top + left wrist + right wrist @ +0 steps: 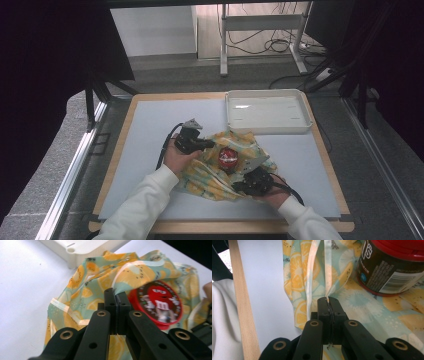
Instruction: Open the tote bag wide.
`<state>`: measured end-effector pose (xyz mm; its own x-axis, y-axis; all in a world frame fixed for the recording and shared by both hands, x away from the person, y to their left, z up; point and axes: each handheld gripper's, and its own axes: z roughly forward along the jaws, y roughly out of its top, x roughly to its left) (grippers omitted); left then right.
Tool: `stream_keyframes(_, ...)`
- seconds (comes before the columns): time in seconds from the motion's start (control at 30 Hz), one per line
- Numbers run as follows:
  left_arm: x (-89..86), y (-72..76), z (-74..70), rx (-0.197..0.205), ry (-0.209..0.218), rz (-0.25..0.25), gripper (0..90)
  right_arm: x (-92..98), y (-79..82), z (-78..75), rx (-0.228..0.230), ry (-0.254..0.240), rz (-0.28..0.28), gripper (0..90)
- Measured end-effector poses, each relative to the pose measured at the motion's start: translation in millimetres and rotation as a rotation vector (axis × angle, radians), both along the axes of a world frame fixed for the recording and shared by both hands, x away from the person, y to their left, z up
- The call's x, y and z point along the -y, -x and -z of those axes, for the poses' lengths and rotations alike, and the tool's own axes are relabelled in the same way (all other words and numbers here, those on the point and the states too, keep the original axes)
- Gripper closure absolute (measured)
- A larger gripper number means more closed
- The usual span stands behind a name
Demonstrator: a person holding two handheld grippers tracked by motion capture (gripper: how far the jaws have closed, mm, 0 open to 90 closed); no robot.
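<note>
Two grippers pinch one lemon-print cloth (220, 172) on the table (150, 130): left gripper (212, 145) clamps its far edge, right gripper (239, 186) its near hem. One red-lidded candy jar (228, 158) stands on the cloth; one white tray (267, 111) sits just behind.

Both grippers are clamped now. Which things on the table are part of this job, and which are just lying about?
In the job:
- lemon-print cloth, pinched by the left gripper and the right gripper
- red-lidded candy jar, standing on the cloth

Lying about:
- white tray, at the table's far edge, untouched
</note>
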<state>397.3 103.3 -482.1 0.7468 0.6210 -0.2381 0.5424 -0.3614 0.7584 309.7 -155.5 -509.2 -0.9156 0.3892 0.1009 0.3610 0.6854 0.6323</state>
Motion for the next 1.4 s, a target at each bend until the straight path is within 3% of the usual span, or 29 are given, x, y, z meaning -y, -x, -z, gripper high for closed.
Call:
stream_keyframes(0.37, 4.0, -22.4, 16.3, -0.043, -0.023, -0.037, 90.0, -2.5, 4.2, 2.3, -0.002, 0.015, -0.024, 88.5)
stream_keyframes(0.53, 8.4, -28.3, 26.3, -0.052, -0.076, -0.039, 90.0, -3.8, 9.3, 2.7, -0.001, 0.027, -0.050, 88.6)
stream_keyframes(0.7, 11.5, -31.8, 34.8, -0.077, -0.098, -0.034, 90.0, -2.4, 9.6, 3.5, -0.001, 0.036, -0.063, 88.6)
stream_keyframes(0.97, 9.2, -34.8, 46.3, -0.121, -0.097, -0.040, 90.0, -1.6, 10.4, 3.9, -0.009, 0.045, -0.073, 88.5)
stream_keyframes(1.4, 12.6, -30.8, 47.2, -0.120, -0.098, -0.002, 87.2, 0.4, 9.3, 2.6, -0.002, 0.034, -0.060, 87.1)
